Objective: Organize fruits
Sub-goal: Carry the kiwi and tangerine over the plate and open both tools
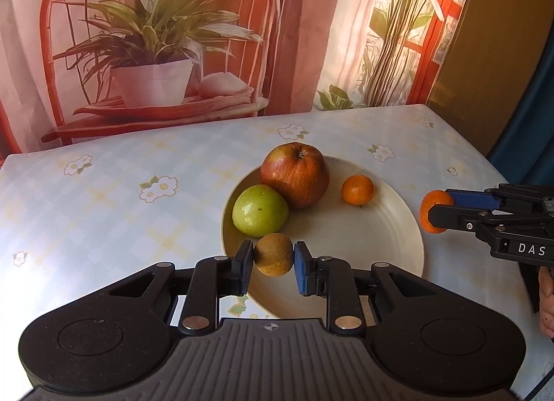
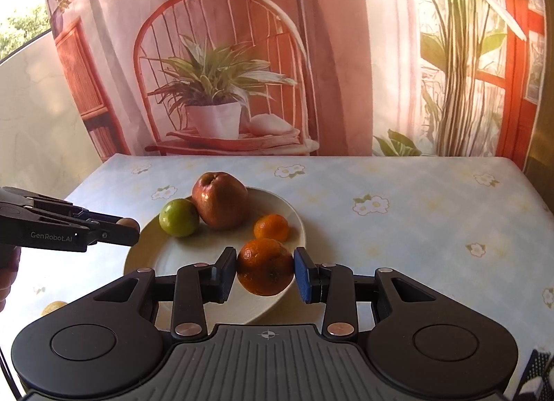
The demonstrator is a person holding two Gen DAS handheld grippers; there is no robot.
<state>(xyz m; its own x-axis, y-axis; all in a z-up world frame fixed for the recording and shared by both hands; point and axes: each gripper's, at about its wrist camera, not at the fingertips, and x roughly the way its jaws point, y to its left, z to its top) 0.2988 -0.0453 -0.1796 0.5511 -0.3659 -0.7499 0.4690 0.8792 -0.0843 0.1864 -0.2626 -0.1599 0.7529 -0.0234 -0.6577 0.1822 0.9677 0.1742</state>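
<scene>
A cream plate (image 1: pixel 381 228) (image 2: pixel 166 255) on the flowered tablecloth holds a red apple (image 1: pixel 296 174) (image 2: pixel 220 200), a green apple (image 1: pixel 259 210) (image 2: pixel 178 217) and a small orange (image 1: pixel 357 189) (image 2: pixel 271 227). My left gripper (image 1: pixel 273 261) is shut on a brownish round fruit (image 1: pixel 273 255), held over the plate's near left rim. My right gripper (image 2: pixel 265 274) is shut on a larger orange (image 2: pixel 265 266) (image 1: pixel 434 209), held above the plate's right edge. In the right wrist view the left gripper (image 2: pixel 130 226) enters from the left, with only a sliver of its fruit showing.
The table (image 1: pixel 104 200) ends against a printed backdrop (image 1: pixel 155 37) of a chair and potted plant. A yellowish fruit (image 2: pixel 53 307) peeks out at the lower left of the right wrist view. A hand (image 1: pixel 547 297) shows behind the right gripper.
</scene>
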